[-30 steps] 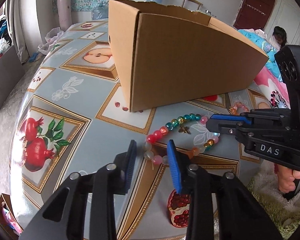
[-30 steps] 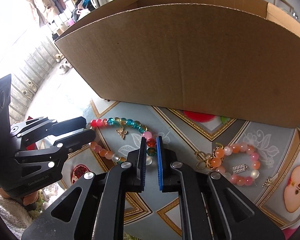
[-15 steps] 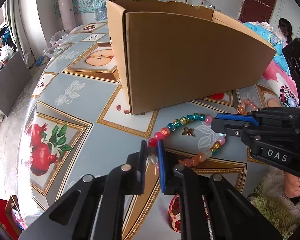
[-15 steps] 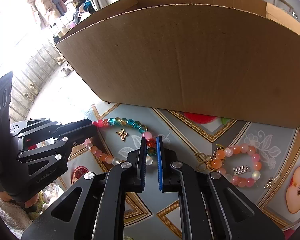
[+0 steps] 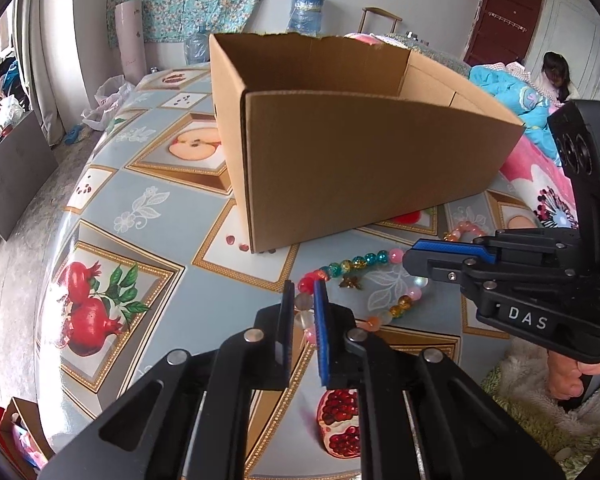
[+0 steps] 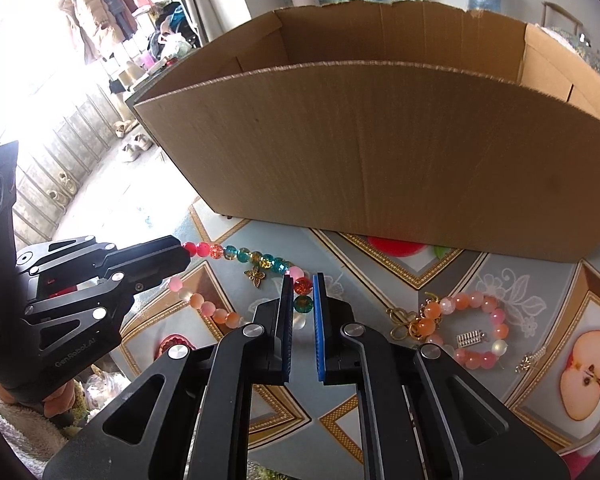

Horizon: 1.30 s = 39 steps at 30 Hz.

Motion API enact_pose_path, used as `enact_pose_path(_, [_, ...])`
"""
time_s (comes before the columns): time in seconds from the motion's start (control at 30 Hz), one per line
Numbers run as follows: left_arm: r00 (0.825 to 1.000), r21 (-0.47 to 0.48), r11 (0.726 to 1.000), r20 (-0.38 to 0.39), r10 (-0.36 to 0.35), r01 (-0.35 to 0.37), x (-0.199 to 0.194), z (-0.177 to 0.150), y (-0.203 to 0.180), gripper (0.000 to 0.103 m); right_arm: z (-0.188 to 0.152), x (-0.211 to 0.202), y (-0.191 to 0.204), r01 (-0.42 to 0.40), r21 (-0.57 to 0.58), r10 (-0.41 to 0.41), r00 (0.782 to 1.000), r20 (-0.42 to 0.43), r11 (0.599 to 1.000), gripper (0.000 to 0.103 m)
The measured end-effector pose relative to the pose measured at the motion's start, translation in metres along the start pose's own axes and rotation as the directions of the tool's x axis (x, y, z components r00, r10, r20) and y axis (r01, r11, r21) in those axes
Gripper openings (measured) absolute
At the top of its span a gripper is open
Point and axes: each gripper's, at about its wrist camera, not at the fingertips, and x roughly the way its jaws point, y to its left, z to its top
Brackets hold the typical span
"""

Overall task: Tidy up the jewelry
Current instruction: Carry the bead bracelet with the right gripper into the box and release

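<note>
A multicoloured bead bracelet (image 5: 364, 261) with a small gold butterfly charm is stretched between my two grippers just above the table, in front of the open cardboard box (image 5: 360, 168). My left gripper (image 5: 302, 292) is shut on its pale beads at the left end. My right gripper (image 6: 302, 288) is shut on its red and green beads at the other end; it shows in the left wrist view (image 5: 416, 260). The bracelet (image 6: 256, 260) and box (image 6: 380, 172) also show in the right wrist view.
A second bracelet (image 6: 466, 328) of pink and orange beads with gold clasps lies on the fruit-patterned tablecloth (image 6: 500, 380) to the right, beside a small silver charm (image 6: 532, 360). The box wall stands close behind both grippers. The table edge (image 5: 56, 280) curves off at left.
My left gripper closed on the bracelet's pale beads. Both grippers then rose, so the box's open top came into view and the bracelet lifted between them.
</note>
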Motion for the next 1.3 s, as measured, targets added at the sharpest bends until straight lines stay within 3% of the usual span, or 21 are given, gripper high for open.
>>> enact_pose_path(0.53, [0.987,0.042,0.999,0.159,-0.023,0.016,-0.066,0.011,-0.020,0.009,-0.028,-0.066,0.008,-0.013,-0.035,0.018,0.986,0.167,0.999,0.007])
enact_pose_path(0.7, [0.968,0.087,0.996,0.248,-0.031,0.009,-0.098,0.026,-0.029,0.009,-0.020,-0.098,0.009,-0.022,-0.075,0.040,0.966,0.257,0.997,0.007])
enact_pose_path(0.9, [0.933,0.135,0.990,0.352,-0.080,0.034,-0.126,0.071,-0.029,0.009,0.030,-0.131,0.012,-0.033,-0.151,0.085,0.931,0.355,0.988,0.007])
enact_pose_path(1.0, [0.925,0.147,0.989,0.371,-0.076,0.023,-0.121,0.098,-0.026,0.009,0.064,-0.126,0.004,-0.055,-0.180,0.114,0.934,0.339,0.982,0.007])
enact_pose_path(1.07, [0.932,0.151,0.988,0.356,-0.073,0.020,-0.106,0.118,-0.021,0.009,0.089,-0.112,-0.005,-0.074,-0.185,0.128,0.946,0.299,0.980,0.007])
enact_pose_path(1.17, [0.956,0.144,0.989,0.287,-0.057,0.016,-0.072,0.146,-0.009,0.009,0.123,-0.077,-0.020,-0.131,-0.168,0.162,0.970,0.183,0.977,0.007])
enact_pose_path(1.3, [0.987,0.122,0.992,0.158,-0.027,0.008,-0.021,0.170,0.008,0.009,0.148,-0.016,-0.027,-0.190,-0.125,0.189,0.982,-0.015,0.974,0.007])
